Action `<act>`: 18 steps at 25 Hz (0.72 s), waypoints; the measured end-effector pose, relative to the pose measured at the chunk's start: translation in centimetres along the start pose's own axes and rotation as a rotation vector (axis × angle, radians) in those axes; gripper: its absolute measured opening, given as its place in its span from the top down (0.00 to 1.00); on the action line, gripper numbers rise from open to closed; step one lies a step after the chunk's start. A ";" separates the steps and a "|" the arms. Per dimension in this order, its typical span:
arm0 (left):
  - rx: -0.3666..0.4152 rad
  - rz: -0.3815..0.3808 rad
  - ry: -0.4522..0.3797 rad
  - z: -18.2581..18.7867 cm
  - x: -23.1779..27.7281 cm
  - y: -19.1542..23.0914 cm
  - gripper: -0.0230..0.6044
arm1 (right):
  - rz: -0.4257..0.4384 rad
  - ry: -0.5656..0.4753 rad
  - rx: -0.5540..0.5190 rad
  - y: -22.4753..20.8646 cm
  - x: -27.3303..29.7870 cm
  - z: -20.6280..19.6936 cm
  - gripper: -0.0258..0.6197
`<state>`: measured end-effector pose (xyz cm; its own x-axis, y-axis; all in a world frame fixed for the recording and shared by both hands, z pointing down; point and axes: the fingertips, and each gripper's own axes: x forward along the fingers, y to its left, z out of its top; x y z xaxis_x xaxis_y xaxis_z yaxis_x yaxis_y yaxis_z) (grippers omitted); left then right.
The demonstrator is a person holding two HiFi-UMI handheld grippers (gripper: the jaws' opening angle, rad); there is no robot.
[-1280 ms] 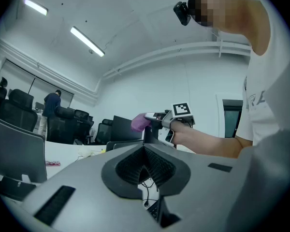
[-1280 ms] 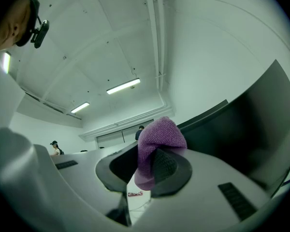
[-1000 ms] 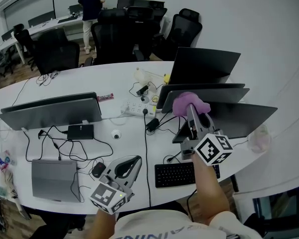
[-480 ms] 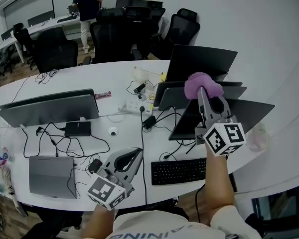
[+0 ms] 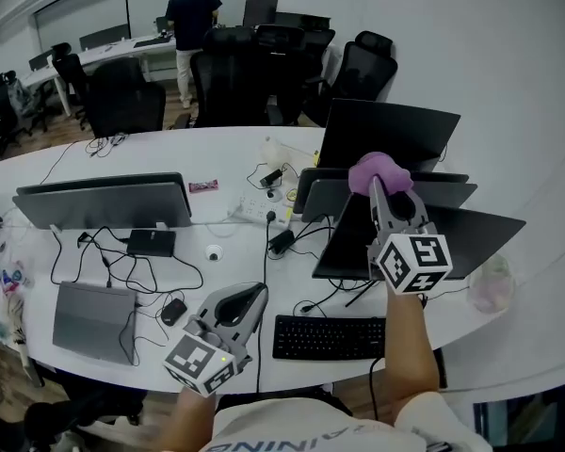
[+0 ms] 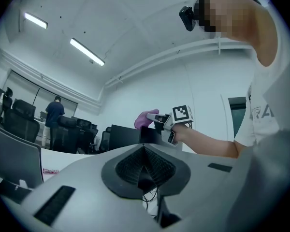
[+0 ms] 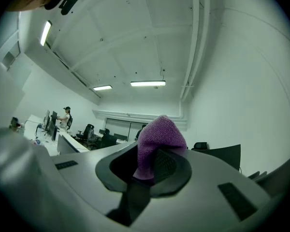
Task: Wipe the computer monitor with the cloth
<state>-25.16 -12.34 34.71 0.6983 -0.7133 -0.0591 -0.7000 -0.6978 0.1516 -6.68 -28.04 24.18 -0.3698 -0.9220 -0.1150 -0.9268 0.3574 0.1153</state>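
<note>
Three dark monitors stand close together at the desk's right; the nearest monitor [image 5: 452,238] leans back behind the keyboard. My right gripper [image 5: 384,196] hovers over their top edges, shut on a purple cloth [image 5: 377,171] that bulges out past its tips. In the right gripper view the cloth [image 7: 157,144] fills the gap between the jaws, and a monitor [image 7: 223,155] shows to the right. My left gripper [image 5: 252,297] is low near the desk's front edge, shut and holding nothing. The left gripper view looks across at the right gripper [image 6: 160,122] and the cloth [image 6: 146,118].
A black keyboard [image 5: 328,337] lies at the front. A wide monitor [image 5: 104,201], a closed laptop [image 5: 89,314], a mouse [image 5: 172,311], a power strip [image 5: 254,210] and tangled cables cover the white desk [image 5: 169,153]. Office chairs and a standing person [image 5: 190,17] are beyond.
My right gripper, still holding the cloth, has risen and shifted right over the monitors' top edges. The head view has shifted a little. My left gripper has hardly moved.
</note>
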 end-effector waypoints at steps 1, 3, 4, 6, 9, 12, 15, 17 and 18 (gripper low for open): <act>0.001 0.010 0.000 0.1 0.2 -0.2 0.95 | 0.014 0.015 -0.019 0.1 0.0 -0.4 0.87; 0.007 0.023 0.000 0.3 0.7 -0.6 0.95 | 0.039 0.046 -0.063 0.2 0.0 -1.2 0.87; 0.012 0.027 0.003 0.4 0.9 -1.0 0.95 | 0.053 0.064 -0.085 0.3 0.0 -1.7 0.87; 0.022 0.041 0.008 0.5 1.2 -1.5 0.95 | 0.083 0.095 -0.135 0.6 -0.2 -2.4 0.87; 0.033 0.066 0.008 0.9 1.8 -2.0 0.95 | 0.114 0.117 -0.241 1.1 -0.5 -2.7 0.87; 0.040 0.073 0.014 0.9 2.7 -2.9 0.95 | 0.137 0.128 -0.329 1.5 -0.9 -2.6 0.87; 0.042 0.074 0.024 0.6 3.9 -3.7 0.95 | 0.151 0.130 -0.381 1.2 -1.5 -2.7 0.87; 0.045 0.070 0.028 0.4 4.8 -4.4 0.95 | 0.155 0.128 -0.398 0.5 -2.1 -2.9 0.87; 0.046 0.067 0.030 0.3 5.3 -4.7 0.95 | 0.157 0.129 -0.400 0.0 -2.4 -2.9 0.87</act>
<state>-18.17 -12.90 33.43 0.6533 -0.7568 -0.0203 -0.7511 -0.6512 0.1087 -5.64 -26.29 27.32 -0.4696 -0.8811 0.0557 -0.7522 0.4324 0.4972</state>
